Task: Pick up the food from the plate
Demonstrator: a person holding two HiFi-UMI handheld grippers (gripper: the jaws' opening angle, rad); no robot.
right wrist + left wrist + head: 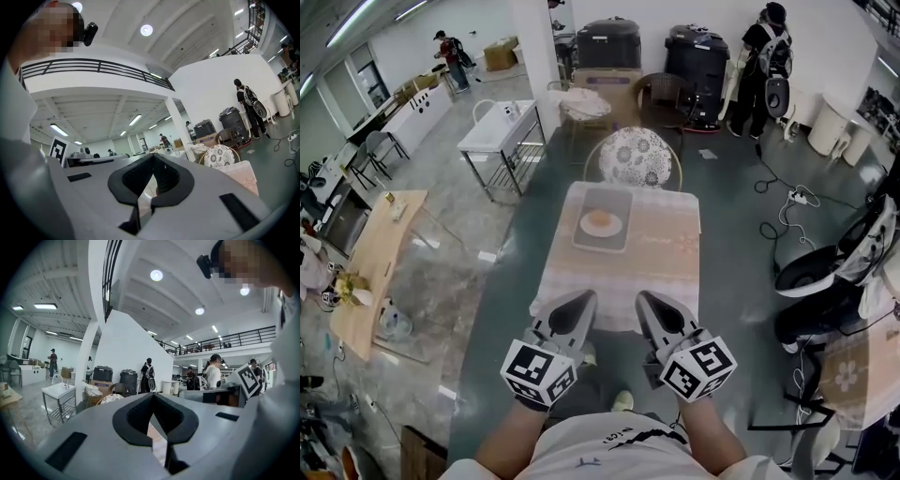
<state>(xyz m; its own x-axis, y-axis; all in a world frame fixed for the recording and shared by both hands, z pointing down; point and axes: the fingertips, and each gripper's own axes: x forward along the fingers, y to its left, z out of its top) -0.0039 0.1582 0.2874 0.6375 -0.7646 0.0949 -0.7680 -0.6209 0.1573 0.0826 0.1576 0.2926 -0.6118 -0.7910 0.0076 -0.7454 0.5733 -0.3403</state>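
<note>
**Both grippers clenched, short of the table; food untouched on its plate**

I have the left gripper (583, 301) and the right gripper (648, 300) side by side at the near edge of the table (670, 281), both pointing level toward the far end. In each gripper view the jaw tips meet with nothing between them, so both are clenched and empty. That suits an approach, but whichever one I use has to open before it can take anything.

The food (600, 220) lies in the middle of a white plate (583, 227), which sits on a grey tray (615, 199) at the far end of the table, well apart from both grippers. It is a round, pale orange piece, possibly a bun or a flat cake; from the head view it is too small for me to say which.

The tray sits left of the table's centre line, so the left gripper is more nearly in line with it. A chair with a patterned cushion (640, 157) stands just beyond the far edge. I judge the pick not yet begun: the reach across the cloth comes first.
</note>
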